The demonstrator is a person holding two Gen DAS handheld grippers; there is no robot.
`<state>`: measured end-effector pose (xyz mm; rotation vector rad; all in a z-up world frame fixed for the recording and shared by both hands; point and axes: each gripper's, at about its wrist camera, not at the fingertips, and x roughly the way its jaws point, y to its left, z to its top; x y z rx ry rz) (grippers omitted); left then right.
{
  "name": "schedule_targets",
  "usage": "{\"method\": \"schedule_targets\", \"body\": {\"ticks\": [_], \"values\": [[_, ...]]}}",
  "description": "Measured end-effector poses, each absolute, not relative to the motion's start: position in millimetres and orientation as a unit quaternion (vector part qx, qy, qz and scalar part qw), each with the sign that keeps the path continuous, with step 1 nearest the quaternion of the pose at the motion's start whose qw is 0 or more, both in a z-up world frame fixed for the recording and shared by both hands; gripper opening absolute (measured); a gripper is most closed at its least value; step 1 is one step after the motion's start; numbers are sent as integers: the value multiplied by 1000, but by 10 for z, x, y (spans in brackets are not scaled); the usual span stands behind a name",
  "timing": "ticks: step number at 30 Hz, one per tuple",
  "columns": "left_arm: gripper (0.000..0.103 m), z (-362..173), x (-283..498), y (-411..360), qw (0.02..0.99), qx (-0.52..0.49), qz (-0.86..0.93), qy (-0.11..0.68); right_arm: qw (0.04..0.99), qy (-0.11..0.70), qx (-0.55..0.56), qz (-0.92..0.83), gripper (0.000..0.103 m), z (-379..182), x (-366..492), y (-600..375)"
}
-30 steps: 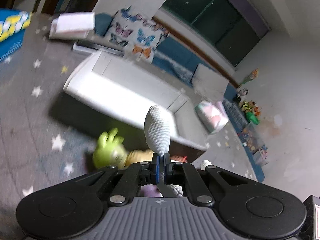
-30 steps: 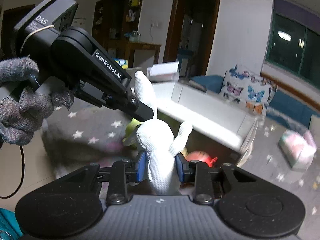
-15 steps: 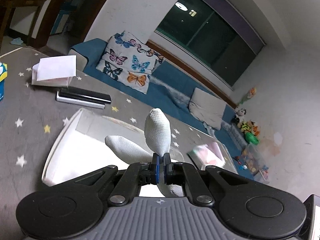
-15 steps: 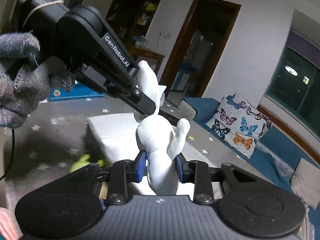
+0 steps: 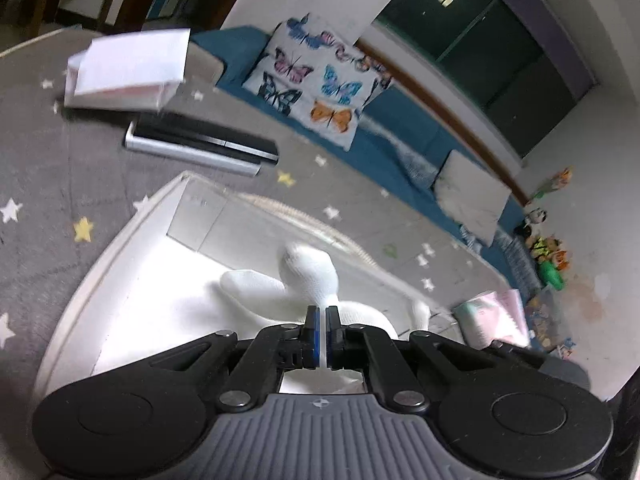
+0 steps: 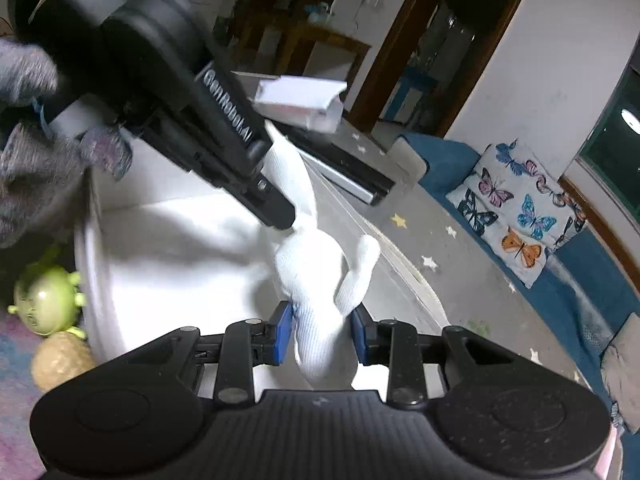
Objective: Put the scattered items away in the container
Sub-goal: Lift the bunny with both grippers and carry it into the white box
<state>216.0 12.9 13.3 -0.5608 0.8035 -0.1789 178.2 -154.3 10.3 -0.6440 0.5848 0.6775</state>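
A white plush rabbit (image 6: 316,272) hangs between both grippers over the inside of the white container (image 5: 100,256). In the left wrist view my left gripper (image 5: 321,320) is shut on one of its long ears (image 5: 308,276); the other ear lies off to the left. My right gripper (image 6: 322,330) is shut on the rabbit's body, blue pads on both sides. The right wrist view also shows the left gripper (image 6: 276,216) pinching the ear from the upper left, held by a grey-gloved hand (image 6: 24,160). A green toy (image 6: 44,300) and a tan toy (image 6: 60,360) lie outside the container's rim (image 6: 86,280).
A grey star-patterned rug (image 5: 40,160) lies under everything. Beyond the container sit a white box (image 5: 128,68) and a flat black-and-silver device (image 5: 200,144). A butterfly cushion (image 5: 320,80) leans on blue mats at the back. A pink pack (image 5: 496,316) lies to the right.
Both grippers have carried the rabbit from in front of the container to above its inside. The green and tan toys now lie off to the left, outside the rim.
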Motion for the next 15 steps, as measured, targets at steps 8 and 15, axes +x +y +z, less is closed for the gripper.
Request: {"method": "schedule_targets", "body": {"ticks": [8, 15], "values": [[5, 52, 2148, 98, 881, -253, -82, 392, 861, 285, -297, 298, 41, 20, 1882, -1629], [9, 190, 1930, 45, 891, -231, -95, 379, 884, 268, -263, 280, 51, 182, 1705, -1855]]}}
